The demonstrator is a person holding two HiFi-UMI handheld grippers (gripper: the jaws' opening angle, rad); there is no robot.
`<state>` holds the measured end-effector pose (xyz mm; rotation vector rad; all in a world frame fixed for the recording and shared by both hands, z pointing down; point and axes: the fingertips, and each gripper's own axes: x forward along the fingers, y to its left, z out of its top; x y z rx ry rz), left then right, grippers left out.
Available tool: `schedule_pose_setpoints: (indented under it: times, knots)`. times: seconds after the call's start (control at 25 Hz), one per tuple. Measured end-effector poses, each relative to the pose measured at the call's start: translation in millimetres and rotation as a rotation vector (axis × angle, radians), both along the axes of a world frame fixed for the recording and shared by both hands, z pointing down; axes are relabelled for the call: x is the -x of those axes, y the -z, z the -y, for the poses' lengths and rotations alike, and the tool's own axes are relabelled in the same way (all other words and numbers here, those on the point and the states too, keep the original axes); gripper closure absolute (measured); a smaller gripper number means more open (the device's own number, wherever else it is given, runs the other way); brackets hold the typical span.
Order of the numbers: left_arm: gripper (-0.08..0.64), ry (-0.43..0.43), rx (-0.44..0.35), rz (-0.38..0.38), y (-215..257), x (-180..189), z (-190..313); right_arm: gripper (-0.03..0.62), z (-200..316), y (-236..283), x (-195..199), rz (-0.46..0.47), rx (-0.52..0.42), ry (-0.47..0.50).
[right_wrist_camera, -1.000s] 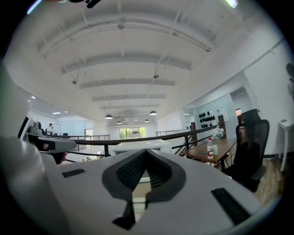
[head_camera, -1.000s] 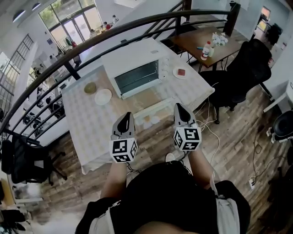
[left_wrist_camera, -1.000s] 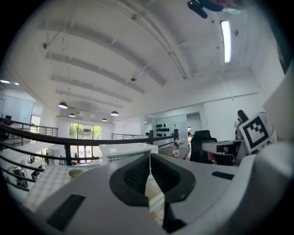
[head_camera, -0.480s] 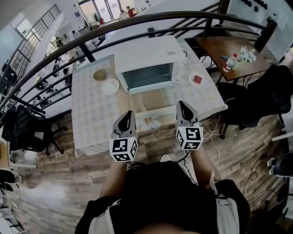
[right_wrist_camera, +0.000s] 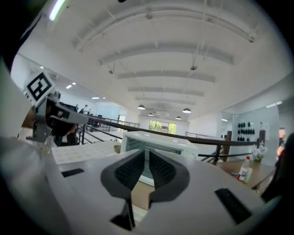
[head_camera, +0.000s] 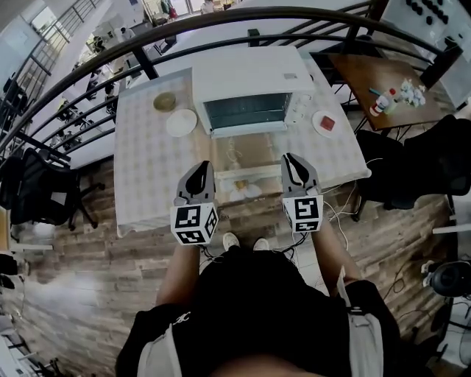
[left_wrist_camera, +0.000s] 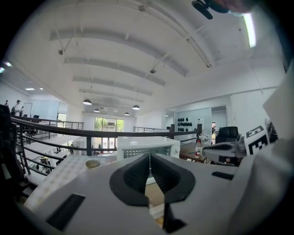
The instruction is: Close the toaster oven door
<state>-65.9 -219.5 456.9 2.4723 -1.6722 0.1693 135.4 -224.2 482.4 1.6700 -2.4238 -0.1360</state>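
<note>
The white toaster oven (head_camera: 250, 92) stands at the back of the checked table (head_camera: 151, 177). Its glass door (head_camera: 246, 158) hangs open, lying flat toward me. Both grippers hover side by side over the table's front edge, short of the door. My left gripper (head_camera: 200, 171) is off the door's left corner, its jaws closed together with nothing held. My right gripper (head_camera: 292, 160) is by the door's right corner; its jaws are opening, a narrow slit shows and nothing is between them. The left gripper view has the oven (left_wrist_camera: 147, 146) straight ahead, and so does the right gripper view (right_wrist_camera: 161, 142).
Left of the oven sit a white plate (head_camera: 181, 122) and a small bowl (head_camera: 165, 101); at its right is a plate with a red piece (head_camera: 324, 122). A black railing (head_camera: 221, 22) runs behind the table. A black chair (head_camera: 441, 162) stands at right, a wooden table (head_camera: 383, 88) beyond.
The head view has swung so the table and oven sit more squarely ahead. Both grippers now stand a little closer to the open door's front edge.
</note>
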Motion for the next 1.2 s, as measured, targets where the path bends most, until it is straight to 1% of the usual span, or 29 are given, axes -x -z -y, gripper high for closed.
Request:
schedule_pose_setpoints:
  times: [0.08,0.12,0.2,0.28,0.36,0.44,0.56,0.68,0.8,0.96,1.0,1.12,1.2]
  knots:
    - [0.54,-0.006,-0.004,0.0,2.0,0.2,2.7,0.544,0.5,-17.7,16.1,-0.136,0.008,0.079]
    - [0.54,-0.005,-0.008,0.0,3.2,1.5,3.5,0.532,-0.3,-29.9,23.7,-0.216,0.024,0.117]
    - [0.54,0.005,-0.015,0.003,4.9,6.8,4.9,0.514,-2.4,-56.5,37.4,-0.368,0.066,0.185]
    - [0.54,0.02,-0.018,0.012,5.4,14.8,6.3,0.509,-4.9,-83.2,51.7,-0.481,0.107,0.261]
    - [0.54,0.04,-0.016,0.014,5.3,24.1,7.8,0.508,-7.3,-109.1,64.1,-0.549,0.154,0.325]
    - [0.54,0.059,-0.015,0.011,5.0,32.4,9.8,0.508,-8.6,-133.1,73.0,-0.583,0.204,0.371]
    - [0.54,0.083,-0.018,0.005,5.8,40.6,11.6,0.508,-12.4,-165.9,81.5,-0.643,0.246,0.424]
    - [0.54,0.107,-0.025,-0.022,8.6,49.6,11.8,0.508,-17.7,-196.3,89.8,-0.684,0.284,0.464]
    - [0.54,0.121,-0.019,-0.019,6.7,55.7,10.1,0.509,-19.3,-222.3,92.4,-0.771,0.289,0.479]
    - [0.54,0.131,-0.011,-0.01,4.4,58.7,8.7,0.514,-14.7,-248.8,89.6,-0.936,0.251,0.475]
    - [0.54,0.135,-0.014,-0.013,5.7,59.7,7.9,0.514,-11.9,-256.5,86.3,-0.976,0.243,0.453]
    - [0.54,0.148,-0.025,-0.013,9.2,64.4,5.4,0.511,0.1,-267.4,74.8,-1.07,0.236,0.34]
    - [0.54,0.155,-0.025,-0.012,9.1,67.2,4.4,0.509,5.4,-278.9,70.6,-1.127,0.226,0.303]
